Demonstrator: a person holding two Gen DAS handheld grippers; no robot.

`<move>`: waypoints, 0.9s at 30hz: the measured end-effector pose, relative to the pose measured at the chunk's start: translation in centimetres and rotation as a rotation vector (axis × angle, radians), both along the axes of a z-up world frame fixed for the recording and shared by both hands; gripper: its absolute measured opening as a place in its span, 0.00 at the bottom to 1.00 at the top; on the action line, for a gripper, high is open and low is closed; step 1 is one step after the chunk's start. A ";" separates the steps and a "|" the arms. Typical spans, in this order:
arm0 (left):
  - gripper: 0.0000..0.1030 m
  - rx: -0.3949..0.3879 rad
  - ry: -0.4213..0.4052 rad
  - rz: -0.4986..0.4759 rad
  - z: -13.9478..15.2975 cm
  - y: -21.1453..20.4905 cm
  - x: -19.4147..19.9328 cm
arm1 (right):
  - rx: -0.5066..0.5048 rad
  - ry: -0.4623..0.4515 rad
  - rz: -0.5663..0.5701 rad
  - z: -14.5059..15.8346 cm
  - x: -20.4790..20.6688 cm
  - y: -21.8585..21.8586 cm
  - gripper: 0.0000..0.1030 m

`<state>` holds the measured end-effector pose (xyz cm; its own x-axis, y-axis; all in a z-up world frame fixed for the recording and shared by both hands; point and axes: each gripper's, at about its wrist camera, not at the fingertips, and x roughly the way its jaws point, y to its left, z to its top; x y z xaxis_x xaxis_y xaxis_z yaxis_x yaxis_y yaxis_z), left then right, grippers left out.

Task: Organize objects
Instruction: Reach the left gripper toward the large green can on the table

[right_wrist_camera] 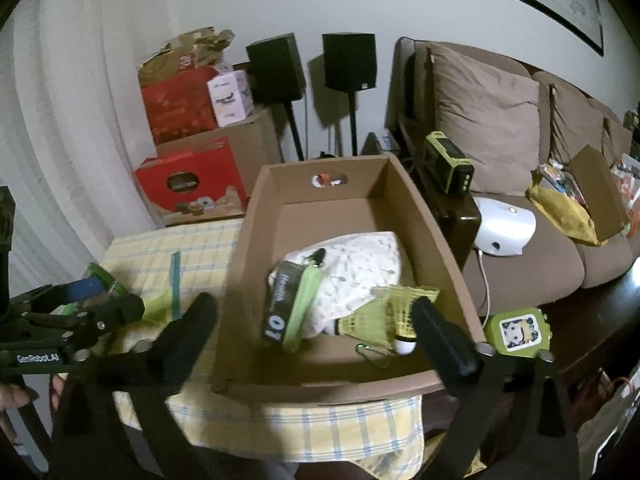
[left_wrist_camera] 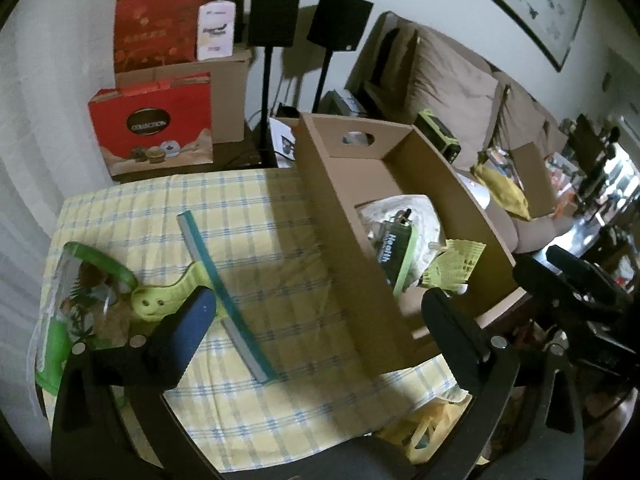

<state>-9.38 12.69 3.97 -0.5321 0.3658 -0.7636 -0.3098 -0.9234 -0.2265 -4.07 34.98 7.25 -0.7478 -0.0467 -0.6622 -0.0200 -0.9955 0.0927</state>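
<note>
The surface (left_wrist_camera: 248, 408), under a checked yellow cloth, carries a cardboard box (right_wrist_camera: 236, 280) already holding a white bundle (right_wrist_camera: 360, 268), a dark packet (right_wrist_camera: 280, 304) and a shuttlecock (right_wrist_camera: 384, 320). Left of it lies a teal squeegee (left_wrist_camera: 224, 292), stiff and light, best taken by its green handle (left_wrist_camera: 160, 300). Both the left tool (left_wrist_camera: 316, 320) and the right tool (right_wrist_camera: 316, 328) gape wide, empty.

You had a yellow, blue-checked tablecloth (left_wrist_camera: 256, 248), a plain brown cardboard box (right_wrist_camera: 256, 264) and a teal-edged squeegee (left_wrist_camera: 224, 300)
</note>
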 end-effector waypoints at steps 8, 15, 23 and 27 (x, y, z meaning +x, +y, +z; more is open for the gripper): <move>1.00 -0.022 0.016 0.043 0.3 -3.2 0.9 | 0.044 0.006 0.034 0.5 -0.1 -3.1 0.99; 1.00 -0.032 0.028 0.091 0.6 -6.6 1.6 | 0.055 0.018 0.067 1.0 -0.2 -5.7 0.99; 1.00 -0.044 0.050 0.129 1.2 -9.8 2.6 | 0.061 0.036 0.099 1.5 -0.4 -8.7 1.00; 1.00 -0.039 0.068 0.157 1.4 -11.6 3.2 | 0.064 0.038 0.122 1.4 -0.6 -10.0 0.99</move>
